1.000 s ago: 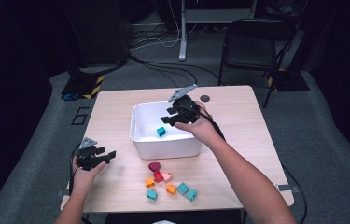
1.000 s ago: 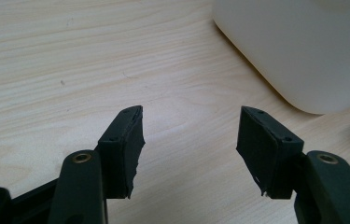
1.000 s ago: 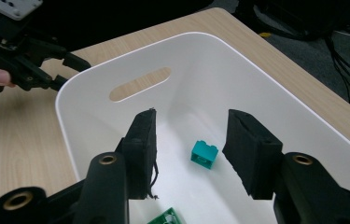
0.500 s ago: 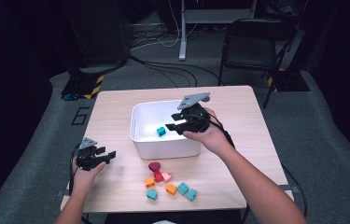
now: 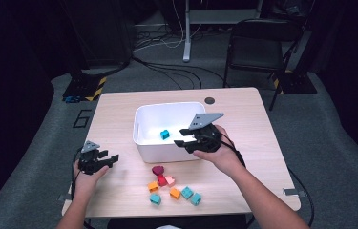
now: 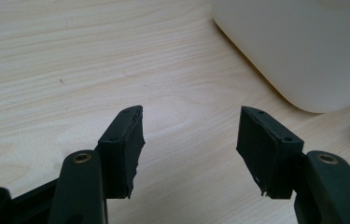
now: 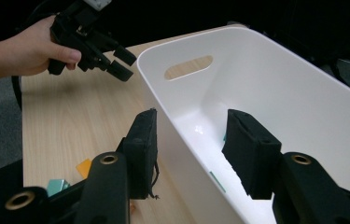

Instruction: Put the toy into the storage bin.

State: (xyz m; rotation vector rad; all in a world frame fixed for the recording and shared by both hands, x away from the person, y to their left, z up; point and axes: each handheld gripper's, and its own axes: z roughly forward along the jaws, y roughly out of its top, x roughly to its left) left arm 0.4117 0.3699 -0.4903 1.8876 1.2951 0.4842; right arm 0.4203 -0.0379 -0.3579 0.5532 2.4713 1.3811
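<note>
The right gripper (image 5: 182, 137), jaws spread and empty, straddles the near wall of the white bin (image 5: 141, 125), where one teal block (image 5: 165, 134) lies. Loose blocks (image 5: 174, 188) sit on the surface (image 5: 243, 114) near the bin. The left gripper (image 5: 112, 158), also spread and empty, hovers left.

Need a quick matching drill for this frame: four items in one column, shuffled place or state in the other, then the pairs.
Items
1. teal block
2. dark red block
3. right gripper
4. left gripper

Places or states
A. jaws open over bare tabletop, left of the bin
B. on the table, just in front of the bin's front wall
C. inside the white bin
D. jaws open, empty, astride the bin's front rim

Pairs: 1-C, 2-B, 3-D, 4-A
</note>
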